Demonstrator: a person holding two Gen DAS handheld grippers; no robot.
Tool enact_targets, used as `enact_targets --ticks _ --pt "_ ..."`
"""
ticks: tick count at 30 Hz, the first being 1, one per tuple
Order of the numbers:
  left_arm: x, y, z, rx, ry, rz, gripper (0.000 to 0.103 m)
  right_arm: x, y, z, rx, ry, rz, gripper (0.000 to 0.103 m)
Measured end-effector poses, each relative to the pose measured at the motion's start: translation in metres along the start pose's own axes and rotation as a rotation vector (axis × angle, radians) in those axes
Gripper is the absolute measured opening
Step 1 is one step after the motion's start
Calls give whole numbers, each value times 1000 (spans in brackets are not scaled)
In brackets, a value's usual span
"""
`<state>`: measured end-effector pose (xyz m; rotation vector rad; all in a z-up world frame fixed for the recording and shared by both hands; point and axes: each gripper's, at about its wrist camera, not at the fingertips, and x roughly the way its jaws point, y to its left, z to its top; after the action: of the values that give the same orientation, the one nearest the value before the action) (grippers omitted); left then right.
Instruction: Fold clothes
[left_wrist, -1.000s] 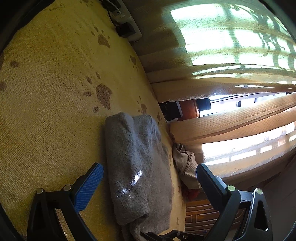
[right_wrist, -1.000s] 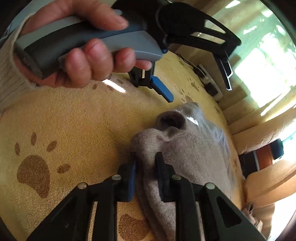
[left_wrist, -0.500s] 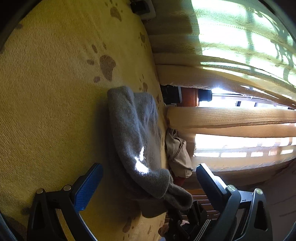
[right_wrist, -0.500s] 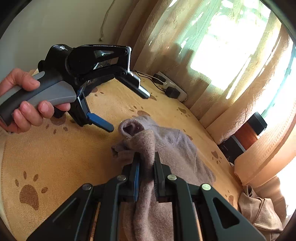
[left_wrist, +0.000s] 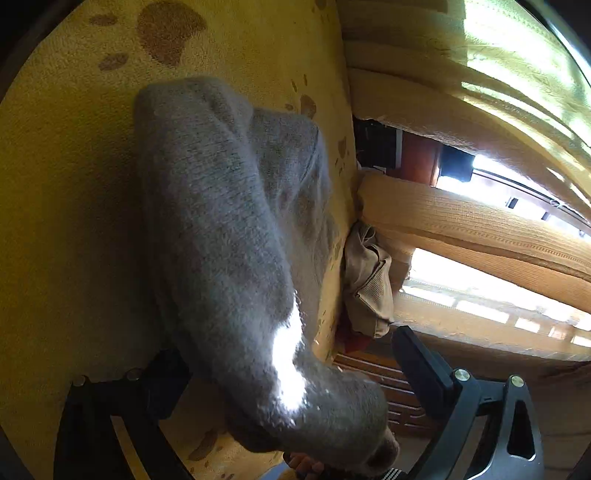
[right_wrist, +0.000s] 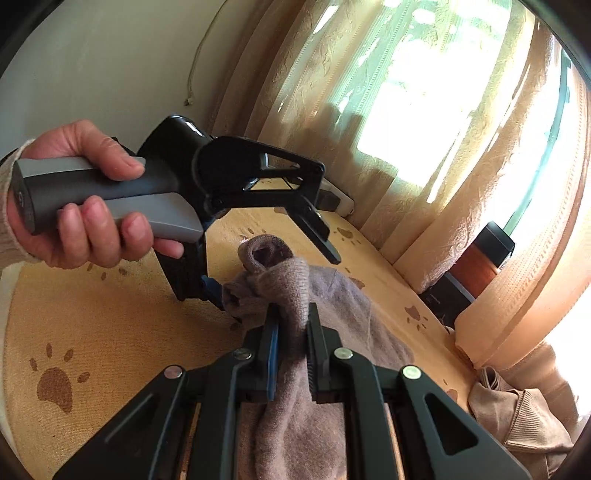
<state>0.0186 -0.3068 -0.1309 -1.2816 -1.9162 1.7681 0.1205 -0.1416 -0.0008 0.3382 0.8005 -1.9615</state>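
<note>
- Lifted since a second ago, grey sweater (right_wrist: 295, 280) hangs bunched in clamped right tool (right_wrist: 291, 325).
- Left tool (right_wrist: 273, 266) gapes wide alongside.
- Paw-print yellow bedspread (right_wrist: 110, 332), sunlit curtains (right_wrist: 406, 110); sweater lies lengthwise away from camera.

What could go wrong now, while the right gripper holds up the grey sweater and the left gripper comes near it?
1. The right gripper pinches only a small bunch of the grey sweater, so the knit might slip out.
2. The left gripper is open around the hanging part; closing here could grab bunched layers and spoil the fold.
3. The sweater lies near the edge of the yellow blanket, beside the beige garment; a pull could drag it off.
</note>
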Motion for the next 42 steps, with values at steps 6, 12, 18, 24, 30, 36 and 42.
enact_targets --ticks 6,12,18,24,30,36,42 --pt "5 -2 14 -4 -58 19 102 -9 2 -7 17 -27 5 14" --pt "3 -7 14 76 -91 25 102 -31 -12 -14 173 -109 106 33" --pt "1 -6 12 132 -76 63 88 -69 -95 -43 581 -235 53 103" --pt "-8 15 20 122 -64 93 31 -49 -161 -83 882 -160 98 103" --pt "-8 24 19 101 -70 42 28 3 -184 -123 1179 -108 393 103" --pt "-6 30 20 73 -61 -36 28 65 -210 -154 1468 3 602 100" --pt "-8 31 21 88 -48 -53 28 87 -196 -140 1382 198 551 96"
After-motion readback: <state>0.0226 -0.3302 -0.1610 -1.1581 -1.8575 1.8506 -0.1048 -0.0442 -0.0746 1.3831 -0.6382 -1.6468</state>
